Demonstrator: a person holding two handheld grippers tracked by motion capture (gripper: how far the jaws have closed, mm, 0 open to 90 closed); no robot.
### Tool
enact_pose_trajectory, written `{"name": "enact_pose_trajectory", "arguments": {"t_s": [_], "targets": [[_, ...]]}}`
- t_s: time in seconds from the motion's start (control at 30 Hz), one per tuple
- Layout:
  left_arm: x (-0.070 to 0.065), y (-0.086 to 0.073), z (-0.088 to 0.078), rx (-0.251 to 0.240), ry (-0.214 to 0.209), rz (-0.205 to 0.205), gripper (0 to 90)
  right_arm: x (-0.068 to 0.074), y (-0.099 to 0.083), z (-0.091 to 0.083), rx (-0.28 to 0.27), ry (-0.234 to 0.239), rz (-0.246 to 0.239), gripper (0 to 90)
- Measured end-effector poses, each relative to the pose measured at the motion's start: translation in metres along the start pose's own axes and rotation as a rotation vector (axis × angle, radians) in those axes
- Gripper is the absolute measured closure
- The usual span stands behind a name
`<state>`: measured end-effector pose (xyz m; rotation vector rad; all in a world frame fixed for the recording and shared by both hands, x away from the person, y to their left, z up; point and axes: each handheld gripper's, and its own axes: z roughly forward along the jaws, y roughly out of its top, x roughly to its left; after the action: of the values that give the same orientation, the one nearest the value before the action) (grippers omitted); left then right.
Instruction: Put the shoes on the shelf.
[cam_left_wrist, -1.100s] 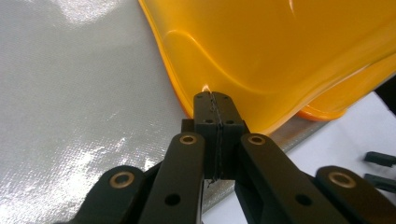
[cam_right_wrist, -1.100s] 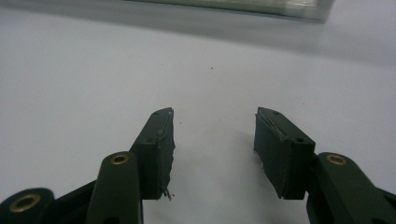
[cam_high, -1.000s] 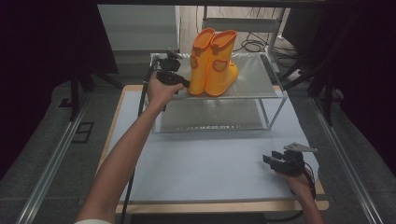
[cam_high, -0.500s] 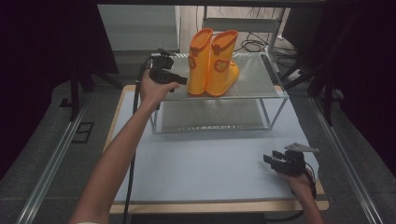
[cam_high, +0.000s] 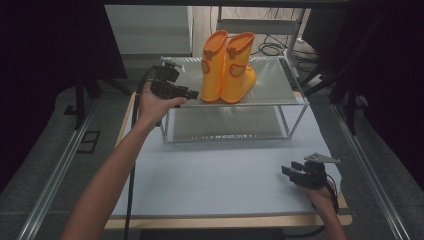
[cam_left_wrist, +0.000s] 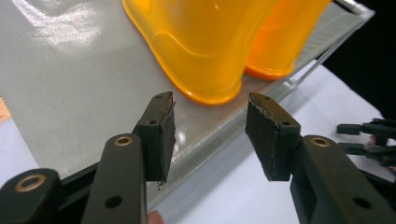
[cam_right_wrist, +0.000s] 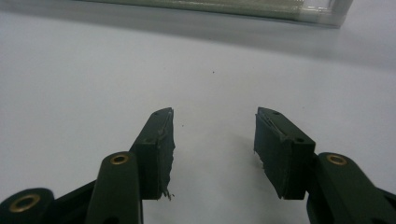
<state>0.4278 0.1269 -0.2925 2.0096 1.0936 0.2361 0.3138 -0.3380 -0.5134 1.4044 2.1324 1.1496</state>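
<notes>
— So, where is the left gripper (cam_high: 192, 93)?

— Up at the left end of the raised clear shelf (cam_high: 272, 82), held in the left hand (cam_high: 152, 102). Its jaws stand apart with nothing between them, and they point toward the pair of orange boots (cam_high: 227, 67).

— How close to the boots?

— Near but not touching. In the left gripper view the rounded toe of the nearer orange boot (cam_left_wrist: 205, 46) sits just ahead of the open jaws, on the shelf's surface, with the second boot (cam_left_wrist: 280, 42) behind it to the right.

— And the right gripper (cam_high: 289, 171)?

— Low over the pale blue mat (cam_high: 215, 175), well apart from the boots, at the near right corner. Its jaws are also spread and empty; ahead of them lies bare mat, and farther on the shelf's lower edge (cam_right_wrist: 224, 9).
</notes>
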Motion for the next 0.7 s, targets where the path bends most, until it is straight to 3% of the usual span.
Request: {"name": "enact_pose_trajectory", "arguments": {"t_s": [0.13, 0.37, 0.7], "targets": [[-0.008, -0.011, -0.007, -0.008, -0.032, 0.031, 49.6, 0.0, 0.0, 0.0, -0.002, -0.002, -0.002, 47.7], [-0.014, -0.027, -0.007, 0.014, -0.053, 0.065, 47.3, 0.002, 0.0, 0.001, 0.001, -0.001, -0.01, 47.6], [-0.016, -0.06, -0.01, 0.006, -0.084, 0.071, 46.3, 0.0, -0.002, 0.002, 0.006, -0.006, -0.013, 47.6]]}}
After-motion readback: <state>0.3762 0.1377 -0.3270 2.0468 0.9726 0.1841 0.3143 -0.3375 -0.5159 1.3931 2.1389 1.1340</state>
